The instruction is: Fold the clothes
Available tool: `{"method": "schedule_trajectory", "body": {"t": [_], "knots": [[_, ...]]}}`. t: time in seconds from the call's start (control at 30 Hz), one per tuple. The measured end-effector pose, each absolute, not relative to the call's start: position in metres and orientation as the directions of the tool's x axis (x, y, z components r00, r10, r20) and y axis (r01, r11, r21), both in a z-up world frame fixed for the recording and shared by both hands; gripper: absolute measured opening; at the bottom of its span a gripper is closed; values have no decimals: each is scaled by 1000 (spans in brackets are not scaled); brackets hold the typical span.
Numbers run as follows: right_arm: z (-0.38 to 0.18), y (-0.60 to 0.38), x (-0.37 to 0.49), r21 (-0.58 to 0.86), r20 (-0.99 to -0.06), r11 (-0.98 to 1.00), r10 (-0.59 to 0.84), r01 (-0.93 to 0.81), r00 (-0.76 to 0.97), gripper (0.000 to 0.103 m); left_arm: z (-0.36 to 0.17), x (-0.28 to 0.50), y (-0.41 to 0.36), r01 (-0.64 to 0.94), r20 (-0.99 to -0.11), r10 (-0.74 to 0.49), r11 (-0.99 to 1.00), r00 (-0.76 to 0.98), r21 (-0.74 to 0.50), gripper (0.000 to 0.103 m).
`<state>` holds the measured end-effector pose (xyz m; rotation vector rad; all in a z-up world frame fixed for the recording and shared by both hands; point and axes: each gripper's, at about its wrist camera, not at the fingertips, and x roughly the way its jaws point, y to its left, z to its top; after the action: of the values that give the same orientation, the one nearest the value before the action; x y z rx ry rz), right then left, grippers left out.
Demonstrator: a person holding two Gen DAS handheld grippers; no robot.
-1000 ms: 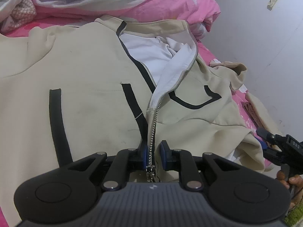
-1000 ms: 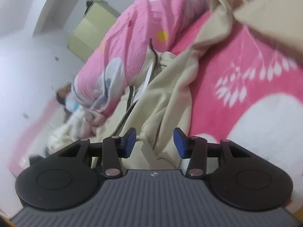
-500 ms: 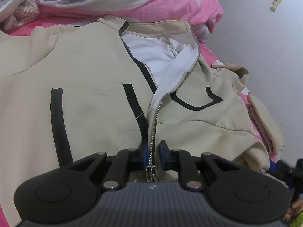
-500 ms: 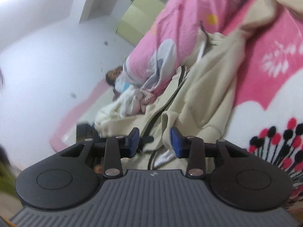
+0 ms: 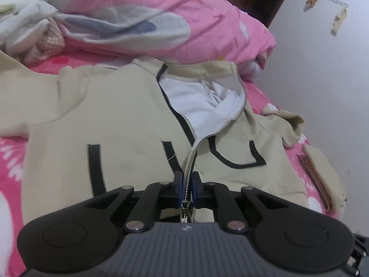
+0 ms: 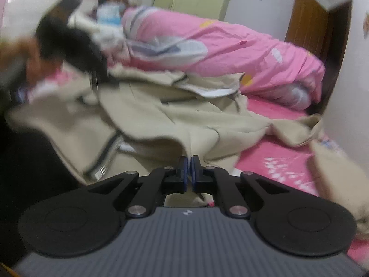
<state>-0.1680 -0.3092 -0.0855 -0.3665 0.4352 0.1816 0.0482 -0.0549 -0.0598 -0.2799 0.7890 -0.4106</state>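
Folding barely begun: beige jacket (image 5: 120, 115) spread front-up on pink bed sheet (image 5: 11, 161), no fold made, both sleeves and body left to do.
Jacket fills the left wrist view's centre, rumpled toward 3 o'clock; black trim, white lining (image 5: 203, 106) exposed at 12, zipper (image 5: 192, 159) half open. Left gripper (image 5: 186, 185) clenched on the zipper near the hem; right gripper (image 6: 188, 170) clamped on a hem fold at 6 o'clock.
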Motion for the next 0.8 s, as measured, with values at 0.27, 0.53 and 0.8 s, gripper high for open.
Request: {"method": "schedule_trajectory", "body": {"t": [0.27, 0.53, 0.8], "knots": [[-92, -336, -188, -204, -413, 975, -167, 88, 895, 2, -69, 52, -53, 226, -654, -452, 887, 606, -403, 9], [-113, -385, -193, 253, -351, 963, 7, 88, 936, 8, -78, 54, -53, 215, -684, -434, 897, 587, -386, 9], [-153, -436, -155, 660, -277, 749, 177, 53, 944, 11, -82, 56, -51, 208, -693, -429, 900, 580, -384, 11]]}}
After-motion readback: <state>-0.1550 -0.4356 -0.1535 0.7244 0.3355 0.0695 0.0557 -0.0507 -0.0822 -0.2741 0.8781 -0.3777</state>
